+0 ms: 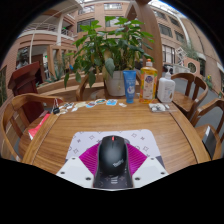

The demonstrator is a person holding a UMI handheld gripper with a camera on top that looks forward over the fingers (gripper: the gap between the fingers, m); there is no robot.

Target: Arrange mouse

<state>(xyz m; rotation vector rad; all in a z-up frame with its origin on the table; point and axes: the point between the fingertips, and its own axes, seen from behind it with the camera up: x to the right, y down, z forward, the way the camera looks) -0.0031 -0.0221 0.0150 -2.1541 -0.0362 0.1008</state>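
Item: my gripper (112,165), fingers spread apart. Black mouse (113,154) sits between them on a white mat (90,146), gaps either side. Beyond, left to right: potted plant (113,50), blue cup (130,86), orange bottle (149,82), on wooden table (60,130).

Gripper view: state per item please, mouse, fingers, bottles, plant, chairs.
mouse: upright, between the pink pads; contact not clear.
gripper: fingers either side of the mouse, low over the table.
orange bottle: standing, cap on.
white bottle: standing upright.
blue container: standing upright.
potted plant: upright at the far edge of the table.
chairs: empty, drawn up to the table.
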